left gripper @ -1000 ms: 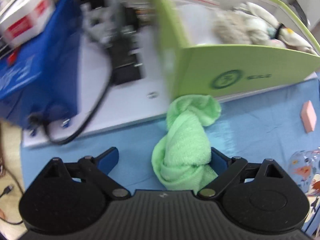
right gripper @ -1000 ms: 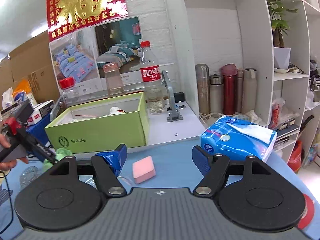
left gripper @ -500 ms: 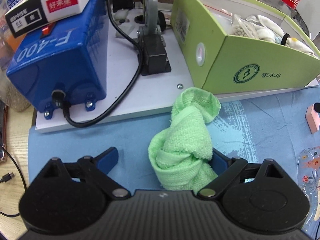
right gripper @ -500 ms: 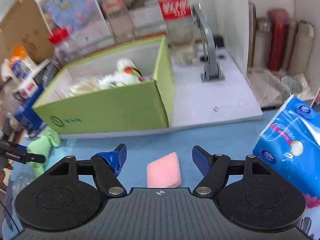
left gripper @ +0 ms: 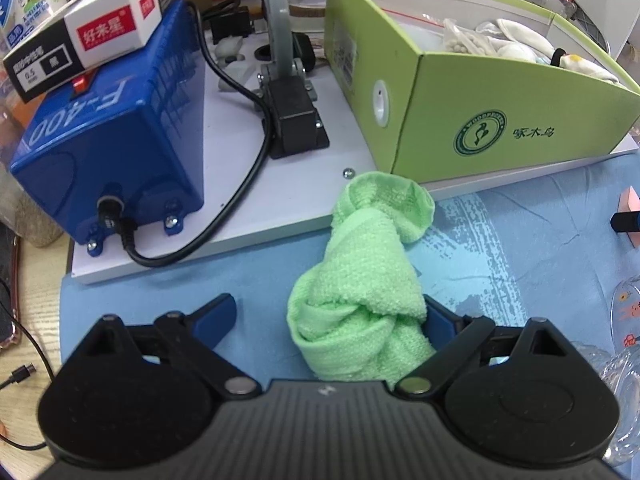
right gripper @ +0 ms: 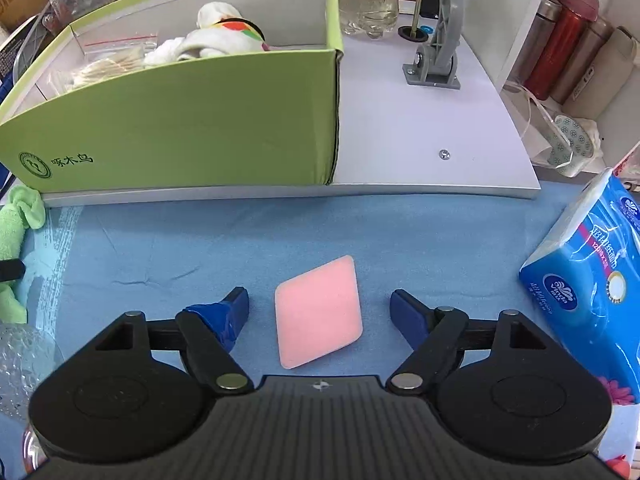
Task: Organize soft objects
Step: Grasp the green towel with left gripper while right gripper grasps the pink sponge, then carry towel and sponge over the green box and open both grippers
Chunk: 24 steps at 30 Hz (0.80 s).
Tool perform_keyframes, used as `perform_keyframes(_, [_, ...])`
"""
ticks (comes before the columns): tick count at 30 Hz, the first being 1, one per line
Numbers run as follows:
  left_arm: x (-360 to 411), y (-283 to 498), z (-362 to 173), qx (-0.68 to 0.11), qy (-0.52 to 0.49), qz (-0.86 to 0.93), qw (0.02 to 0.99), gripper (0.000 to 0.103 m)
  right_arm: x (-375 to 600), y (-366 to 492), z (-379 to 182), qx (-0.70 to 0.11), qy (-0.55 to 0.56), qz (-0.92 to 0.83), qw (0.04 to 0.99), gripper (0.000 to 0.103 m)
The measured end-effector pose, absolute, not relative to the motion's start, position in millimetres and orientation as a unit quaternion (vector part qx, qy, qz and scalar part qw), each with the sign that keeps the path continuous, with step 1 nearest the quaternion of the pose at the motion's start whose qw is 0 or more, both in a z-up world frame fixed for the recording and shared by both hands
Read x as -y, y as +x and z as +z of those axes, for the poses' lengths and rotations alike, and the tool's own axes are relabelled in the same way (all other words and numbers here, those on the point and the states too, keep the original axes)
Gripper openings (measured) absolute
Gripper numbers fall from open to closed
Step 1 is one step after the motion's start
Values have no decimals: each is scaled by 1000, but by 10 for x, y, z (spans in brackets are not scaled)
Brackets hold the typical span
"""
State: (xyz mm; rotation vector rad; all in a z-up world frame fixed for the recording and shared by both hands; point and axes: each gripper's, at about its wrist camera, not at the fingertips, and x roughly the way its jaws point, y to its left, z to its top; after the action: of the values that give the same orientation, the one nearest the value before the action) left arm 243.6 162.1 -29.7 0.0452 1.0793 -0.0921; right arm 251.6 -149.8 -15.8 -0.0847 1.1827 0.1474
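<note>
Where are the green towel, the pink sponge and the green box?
green towel (left gripper: 360, 280): left wrist view, middle of its twisted body.
pink sponge (right gripper: 318, 312): right wrist view, centre of its top face.
green box (right gripper: 180, 120): right wrist view, its front wall.

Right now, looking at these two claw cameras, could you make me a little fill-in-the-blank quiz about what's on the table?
1. The flat sponge between the right claw's open fingers is coloured ____.
2. The knotted towel beside the left claw is coloured ____.
3. The white soft toys lie inside the green ____.
4. The tissue pack on the cloth is coloured ____.

Missing words: pink; green; box; blue
</note>
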Motion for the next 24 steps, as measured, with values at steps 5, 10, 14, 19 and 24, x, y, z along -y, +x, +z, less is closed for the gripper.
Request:
perform_keyframes(5, [-1786,2338,-105,-503,-42,-72,860,38,1520,2412,-73,-529,-53,104,840,19])
perform_keyframes(10, [-2025,2149,237,-474,-99,-99,870,38,1859,2350,126,-507,25,127,852,19])
perform_keyframes(14, [-2100,2142,710,-431,-114,-111,888,38,2012,2267,552,-466,47,158,869,19])
perform_keyframes(19, [-1884,2509,1308,-378,-105,-126,911,38,1913,2526,1017,-400,51,188,896,20])
perform_keyframes(24, [-1452,3090,1364,-383,-93,-136,909,38,1510,3128,1137,-383,26,218,897,22])
